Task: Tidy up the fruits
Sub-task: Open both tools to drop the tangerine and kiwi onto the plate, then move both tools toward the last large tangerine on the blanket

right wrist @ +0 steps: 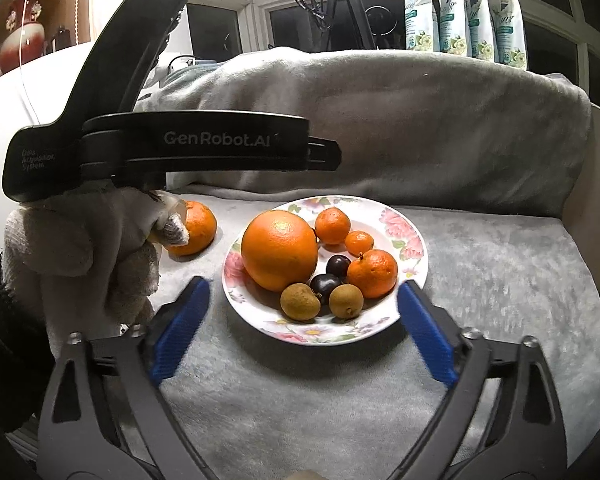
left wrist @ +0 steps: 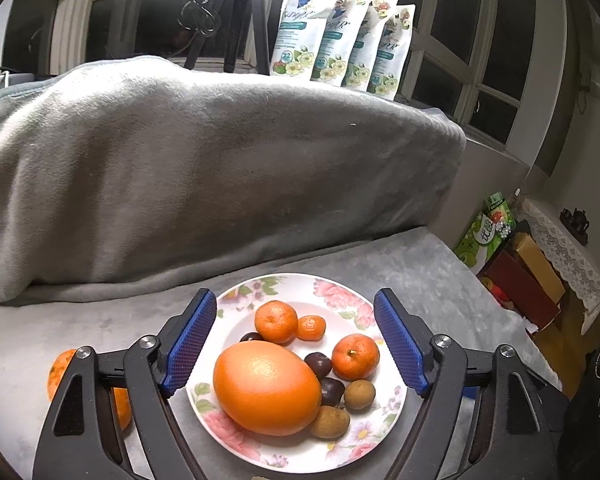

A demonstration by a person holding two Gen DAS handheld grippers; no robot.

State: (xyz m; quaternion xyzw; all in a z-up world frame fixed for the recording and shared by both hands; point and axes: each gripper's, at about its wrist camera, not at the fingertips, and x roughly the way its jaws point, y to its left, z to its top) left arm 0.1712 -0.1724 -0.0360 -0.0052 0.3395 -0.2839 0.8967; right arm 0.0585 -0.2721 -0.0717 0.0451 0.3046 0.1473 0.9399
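Left gripper (left wrist: 292, 344): jaws wide apart, holding nothing, right over the plate (left wrist: 342, 300)
Right gripper (right wrist: 302, 330): jaws wide apart, holding nothing, near the plate's front edge
On the plate: big orange (right wrist: 279, 250), three small oranges, dark plums, two brown round fruits
Left out: one orange (right wrist: 194, 228) on the grey blanket (right wrist: 480, 260), just beside the plate, by the gloved hand (right wrist: 84, 248)
Could go wrong: the plate is full, so adding it may make fruit roll off
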